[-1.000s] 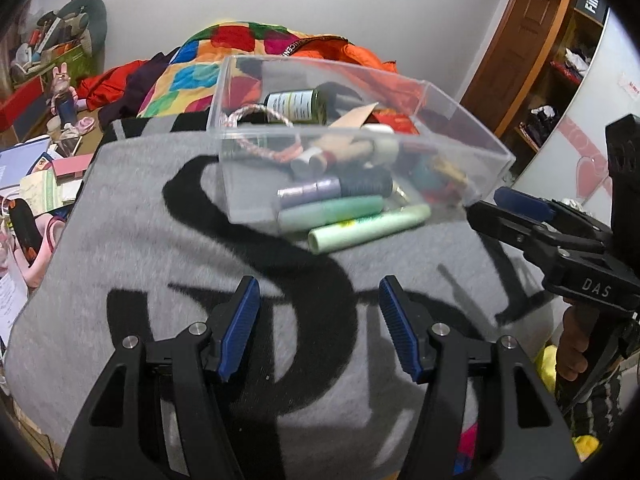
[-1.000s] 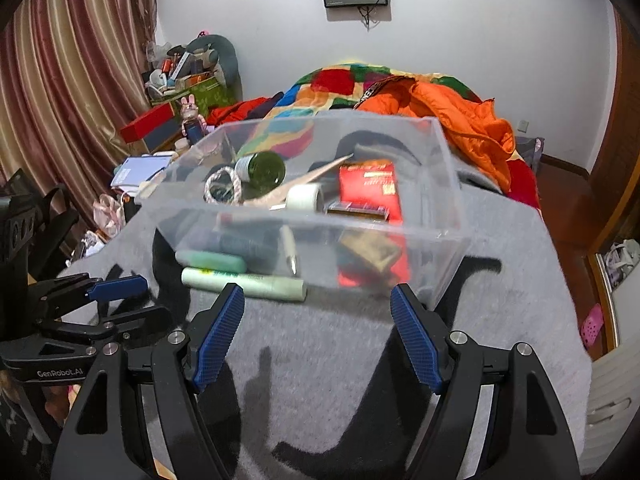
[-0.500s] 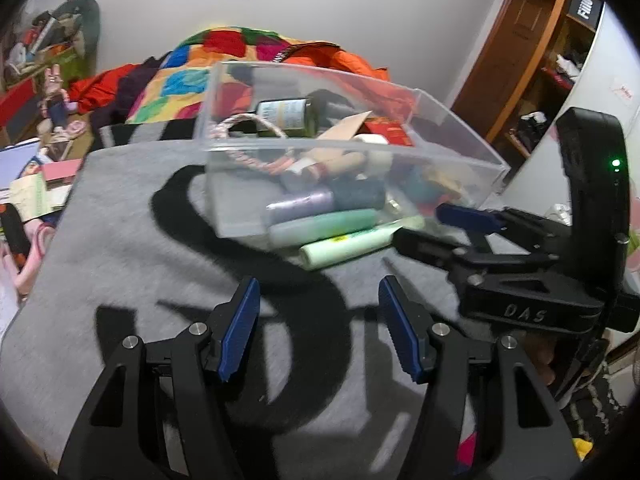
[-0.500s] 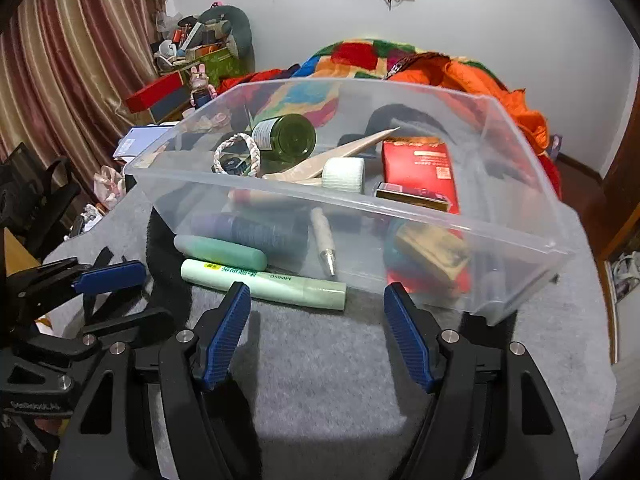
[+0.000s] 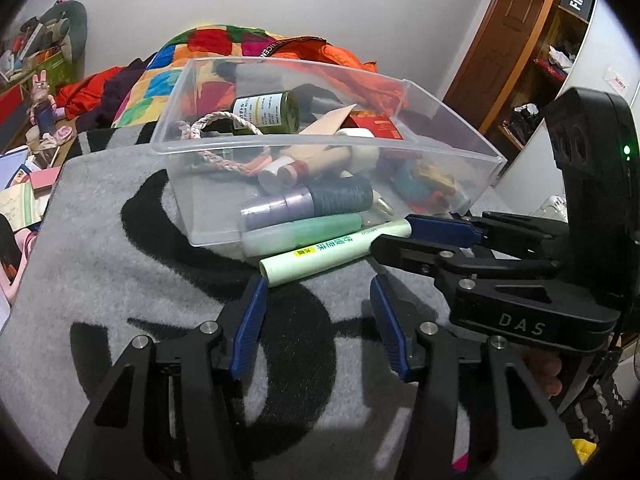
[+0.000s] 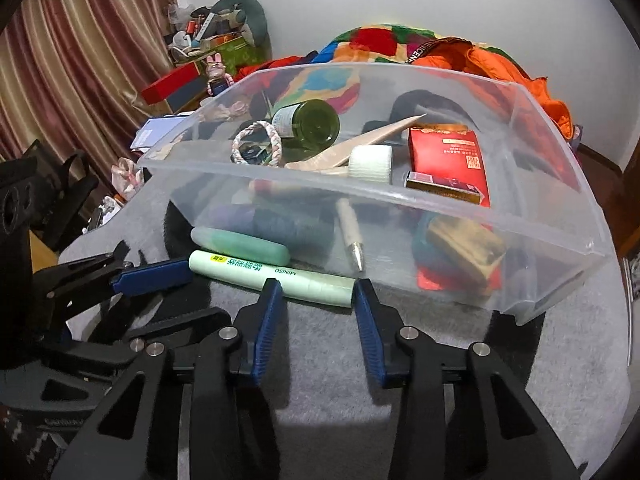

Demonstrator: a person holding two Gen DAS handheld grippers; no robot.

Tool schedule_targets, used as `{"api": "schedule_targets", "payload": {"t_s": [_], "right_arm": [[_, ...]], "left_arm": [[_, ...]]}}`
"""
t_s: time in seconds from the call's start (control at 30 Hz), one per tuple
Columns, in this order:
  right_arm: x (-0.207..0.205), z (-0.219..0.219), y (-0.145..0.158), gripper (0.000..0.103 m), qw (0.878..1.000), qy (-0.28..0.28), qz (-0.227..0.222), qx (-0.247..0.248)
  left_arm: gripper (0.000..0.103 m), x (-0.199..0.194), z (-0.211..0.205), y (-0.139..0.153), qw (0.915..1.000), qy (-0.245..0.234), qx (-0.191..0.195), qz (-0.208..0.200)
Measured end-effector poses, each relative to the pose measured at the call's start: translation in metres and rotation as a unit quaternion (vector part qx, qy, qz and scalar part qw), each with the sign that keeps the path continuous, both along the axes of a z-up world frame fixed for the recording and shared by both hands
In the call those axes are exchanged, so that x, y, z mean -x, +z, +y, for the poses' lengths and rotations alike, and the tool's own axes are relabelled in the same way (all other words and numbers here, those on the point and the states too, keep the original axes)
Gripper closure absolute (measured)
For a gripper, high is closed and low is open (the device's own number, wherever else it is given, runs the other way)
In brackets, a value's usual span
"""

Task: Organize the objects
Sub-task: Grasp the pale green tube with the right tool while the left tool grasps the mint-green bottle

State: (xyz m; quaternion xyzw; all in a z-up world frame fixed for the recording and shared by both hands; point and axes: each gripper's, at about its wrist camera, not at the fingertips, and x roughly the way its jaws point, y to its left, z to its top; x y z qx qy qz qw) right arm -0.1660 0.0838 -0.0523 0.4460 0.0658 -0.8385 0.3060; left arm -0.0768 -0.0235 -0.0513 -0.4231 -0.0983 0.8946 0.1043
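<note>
Left wrist view: gray rug (image 5: 100,264) with black lettering, left gripper (image 5: 316,304) low over it, jaws open with nothing between them, near end of the pale green tube (image 5: 320,254) just past its left fingertip. The tube lies on the rug outside the clear plastic bin (image 5: 304,148), along the bin's near wall. To the right the right gripper (image 5: 394,240) comes in sideways, fingertips at the tube's far right end; from here cannot tell whether they touch it. This view alone shows a wooden door (image 5: 496,44) far right and the green lamp on the right gripper's body. Right wrist view: left gripper (image 6: 136,280) at far left, blue pad near the tube's (image 6: 272,272) left end, apart from it. Right gripper (image 6: 318,294) jaws open, straddling the tube's right half, tips at or just short of it, not clamped. Only here can the bin's (image 6: 560,216) contents be seen from above: braided ring (image 6: 258,142), green bottle (image 6: 308,124), white roll (image 6: 370,162), red box (image 6: 448,154), pen (image 6: 350,232), and a darker green tube (image 6: 240,242) inside against the near wall. Striped curtain (image 6: 80,52) far left shows only here.
</note>
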Motion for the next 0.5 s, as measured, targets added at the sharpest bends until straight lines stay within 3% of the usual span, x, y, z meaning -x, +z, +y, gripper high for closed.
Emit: {"api": "schedule_targets", "payload": {"t_s": [0.37, 0.5], "right_arm": [[-0.034, 0.019, 0.012, 0.069, 0.999, 0.030, 0.003, 0.015], [-0.045, 0.028, 0.012, 0.069, 0.999, 0.031, 0.021, -0.011]], "left_arm": [[0.050, -0.024, 0.005, 0.002, 0.9997, -0.021, -0.013, -0.007], [0.050, -0.027, 0.010, 0.003, 0.9996, -0.024, -0.013, -0.004]]}}
